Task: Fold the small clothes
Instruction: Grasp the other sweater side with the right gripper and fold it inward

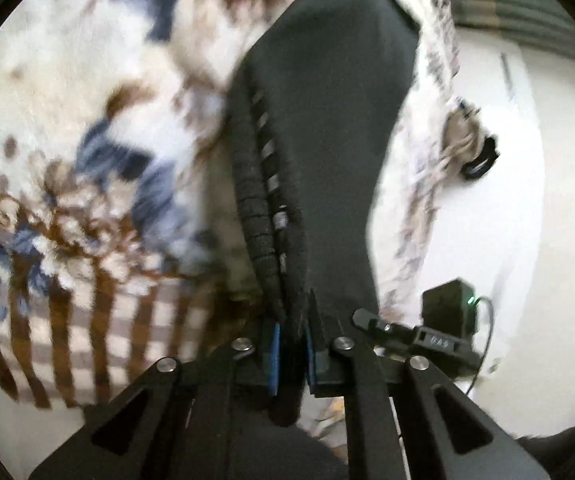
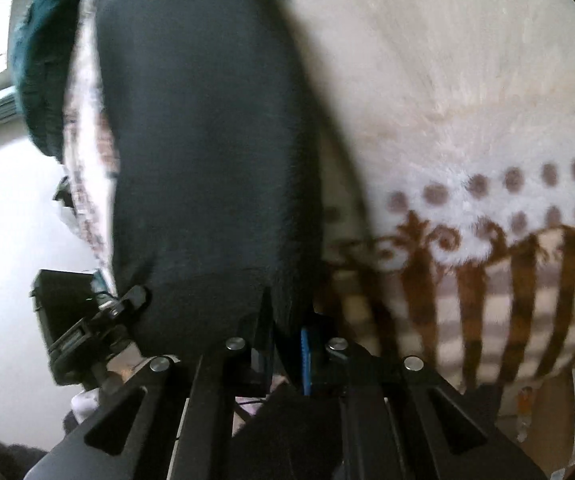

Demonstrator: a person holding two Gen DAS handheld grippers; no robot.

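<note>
A small black garment (image 1: 327, 128) with a ribbed elastic waistband (image 1: 255, 208) hangs stretched between both grippers, above a fluffy patterned blanket (image 1: 87, 160). My left gripper (image 1: 292, 340) is shut on the waistband edge, blue pads pinching the cloth. In the right wrist view the same black garment (image 2: 207, 140) fills the centre. My right gripper (image 2: 287, 344) is shut on its other edge. The right gripper's body (image 1: 427, 336) shows at the lower right of the left wrist view, and the left gripper's body (image 2: 87, 328) at the lower left of the right wrist view.
The cream blanket (image 2: 467, 120) with brown stripes, dots and blue flowers covers the surface below. White floor or wall (image 1: 527, 240) lies beside it. A dark teal cloth (image 2: 39, 60) sits at the far left. A small black object (image 1: 481, 160) lies on the blanket's edge.
</note>
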